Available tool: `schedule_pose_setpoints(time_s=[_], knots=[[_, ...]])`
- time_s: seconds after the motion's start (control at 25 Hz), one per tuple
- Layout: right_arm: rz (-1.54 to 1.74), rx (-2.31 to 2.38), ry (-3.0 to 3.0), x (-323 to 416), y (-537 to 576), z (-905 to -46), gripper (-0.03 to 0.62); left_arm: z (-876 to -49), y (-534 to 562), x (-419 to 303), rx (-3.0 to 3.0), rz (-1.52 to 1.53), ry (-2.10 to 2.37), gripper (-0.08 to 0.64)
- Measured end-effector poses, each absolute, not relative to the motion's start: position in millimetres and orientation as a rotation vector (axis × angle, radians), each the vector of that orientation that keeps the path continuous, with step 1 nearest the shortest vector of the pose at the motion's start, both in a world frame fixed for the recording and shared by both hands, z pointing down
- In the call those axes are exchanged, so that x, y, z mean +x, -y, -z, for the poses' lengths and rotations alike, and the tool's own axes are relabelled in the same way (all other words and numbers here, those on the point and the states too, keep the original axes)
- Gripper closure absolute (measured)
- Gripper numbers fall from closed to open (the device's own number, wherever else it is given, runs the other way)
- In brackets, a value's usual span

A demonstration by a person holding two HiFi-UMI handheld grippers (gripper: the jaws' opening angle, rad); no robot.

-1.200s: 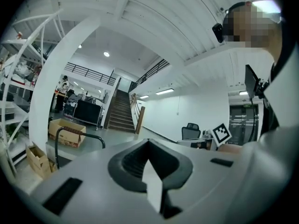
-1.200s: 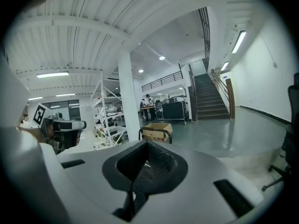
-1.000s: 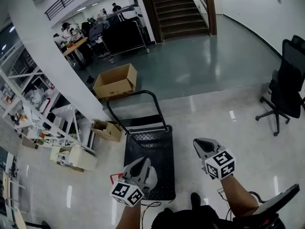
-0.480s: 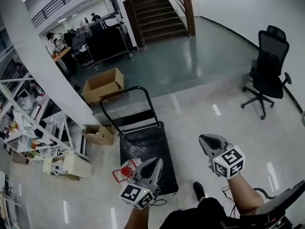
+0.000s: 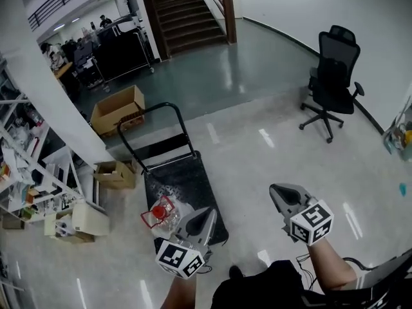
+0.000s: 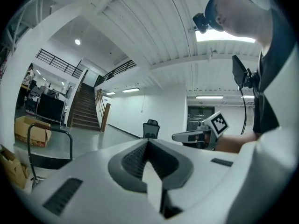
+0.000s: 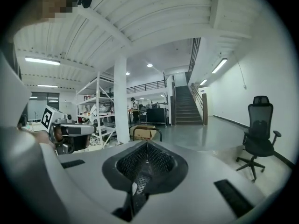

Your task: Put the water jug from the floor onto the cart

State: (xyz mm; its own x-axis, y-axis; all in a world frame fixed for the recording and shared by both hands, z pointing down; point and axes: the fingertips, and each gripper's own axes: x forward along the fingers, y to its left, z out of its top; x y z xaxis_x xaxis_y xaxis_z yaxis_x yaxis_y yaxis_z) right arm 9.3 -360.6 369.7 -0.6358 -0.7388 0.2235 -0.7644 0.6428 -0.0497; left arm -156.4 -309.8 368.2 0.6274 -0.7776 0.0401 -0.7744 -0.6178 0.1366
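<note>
A clear water jug with a red cap stands at the near left corner of the black platform cart; I cannot tell whether it rests on the deck or on the floor beside it. My left gripper hovers just right of the jug over the cart's near end, shut and empty; its jaws meet at the tip in the left gripper view. Further right, my right gripper is held over bare floor, shut with nothing in it. Each gripper shows in the other's view, the right gripper and the left gripper.
The cart's push handle rises at its far end. An open cardboard box sits beyond it and a smaller box to its left. White shelving lines the left side. A black office chair stands at the right, stairs at the back.
The view has swung right: cart and boxes slid left, the chair came further in. The jug, hidden a second ago, now shows beside my left gripper. Both grippers stay shut.
</note>
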Motion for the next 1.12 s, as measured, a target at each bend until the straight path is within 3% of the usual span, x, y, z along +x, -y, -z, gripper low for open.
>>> schedule_pose_setpoints(time_s=[0.8,1.12], knots=[[-0.177,1.077,2.802,179.7,146.8,-370.6,0.589,-344.6,90.6,33.7,2.677,0.046,1.43,0.56],[-0.183,1.053,2.835,182.6,65.7,-353.4,0.589,-328.6,-1.2,47.2,2.691,0.011,1.43,0.56]])
